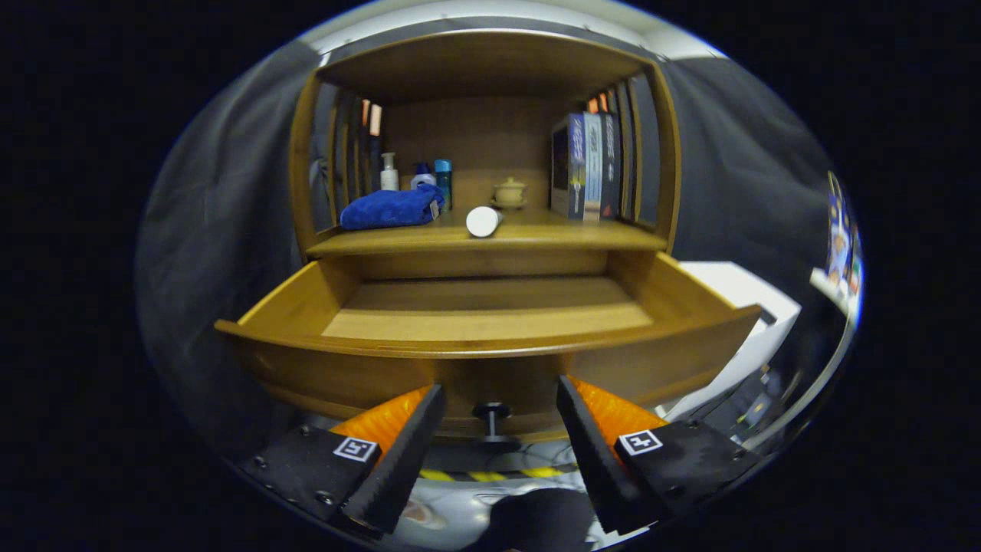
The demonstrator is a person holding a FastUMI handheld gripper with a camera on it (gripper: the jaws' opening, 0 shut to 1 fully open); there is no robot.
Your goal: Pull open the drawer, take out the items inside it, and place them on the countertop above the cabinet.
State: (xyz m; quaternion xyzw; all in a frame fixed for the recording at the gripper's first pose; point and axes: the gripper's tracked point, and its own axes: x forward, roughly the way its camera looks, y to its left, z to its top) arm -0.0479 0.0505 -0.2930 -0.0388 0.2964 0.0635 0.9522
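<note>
The wooden drawer (490, 322) stands pulled out toward me, and its bare wooden bottom shows. Its dark knob (493, 414) sits on the drawer front, between my fingertips and slightly beyond them. My gripper (500, 399) is open, fingers spread to either side of the knob, touching nothing. On the countertop (536, 234) above the drawer lie a folded blue cloth (391, 208) at the left and a white cylinder (483, 221) on its side near the middle.
At the back of the countertop stand a white pump bottle (389, 173), two blue bottles (433, 178) and a small lidded cup (510, 192). Upright books (586, 165) stand at the right. A shelf roofs the niche. A white box (747, 307) sits right of the drawer.
</note>
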